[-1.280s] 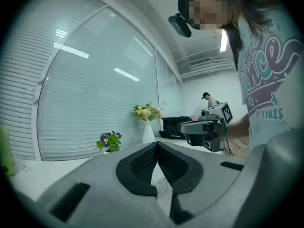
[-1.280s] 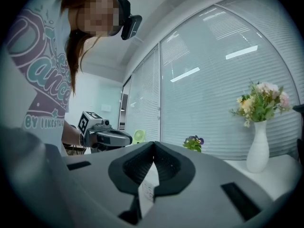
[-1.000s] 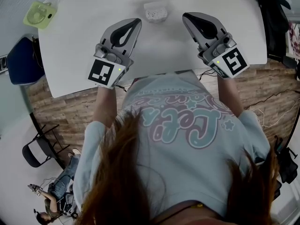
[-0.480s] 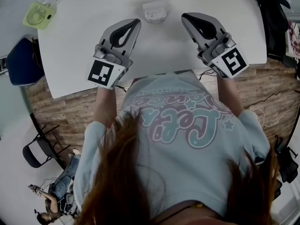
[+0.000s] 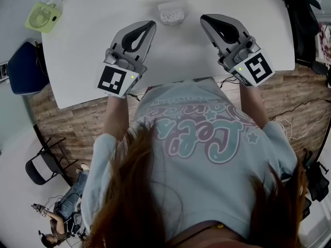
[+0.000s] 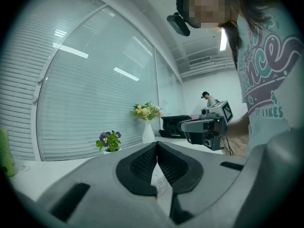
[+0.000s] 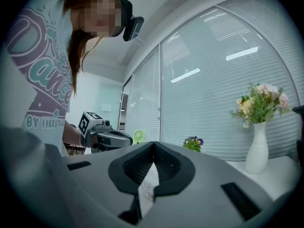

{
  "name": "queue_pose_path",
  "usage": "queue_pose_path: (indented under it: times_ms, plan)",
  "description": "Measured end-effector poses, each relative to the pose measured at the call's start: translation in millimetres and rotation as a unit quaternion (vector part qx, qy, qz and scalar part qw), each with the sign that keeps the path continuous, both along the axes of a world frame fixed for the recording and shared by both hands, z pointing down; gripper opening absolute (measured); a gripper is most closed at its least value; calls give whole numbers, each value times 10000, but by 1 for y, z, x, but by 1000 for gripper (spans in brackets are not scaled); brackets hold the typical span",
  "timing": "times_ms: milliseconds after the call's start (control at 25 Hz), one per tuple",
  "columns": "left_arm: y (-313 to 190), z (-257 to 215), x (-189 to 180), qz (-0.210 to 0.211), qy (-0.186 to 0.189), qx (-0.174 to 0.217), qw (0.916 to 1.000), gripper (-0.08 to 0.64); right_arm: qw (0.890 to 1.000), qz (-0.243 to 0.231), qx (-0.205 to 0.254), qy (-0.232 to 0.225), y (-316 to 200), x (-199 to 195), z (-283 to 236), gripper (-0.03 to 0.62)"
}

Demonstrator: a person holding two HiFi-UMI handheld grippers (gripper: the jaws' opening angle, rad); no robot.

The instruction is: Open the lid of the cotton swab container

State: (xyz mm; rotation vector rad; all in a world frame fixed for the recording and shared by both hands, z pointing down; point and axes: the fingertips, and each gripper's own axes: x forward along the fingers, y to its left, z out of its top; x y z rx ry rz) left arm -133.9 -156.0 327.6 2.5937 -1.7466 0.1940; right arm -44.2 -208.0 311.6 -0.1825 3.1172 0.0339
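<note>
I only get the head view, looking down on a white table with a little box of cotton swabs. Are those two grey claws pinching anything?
Observer: No. The left gripper view shows the left gripper with its fingers pressed together, gripping nothing.
Visitor: And the other one?
Observer: Same. In the right gripper view, the right gripper is shut and empty.
Visitor: What is around the table that I can't see?
Observer: A white vase of flowers stands in front of window blinds, outside your picture.
</note>
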Motion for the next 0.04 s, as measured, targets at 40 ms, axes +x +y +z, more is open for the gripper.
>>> queue_pose_path:
  times_ms: [40]
  plan:
    - [0,0,0,-4,20,-9,10000,8,10000,4,4,-37,0,-1,-2,3]
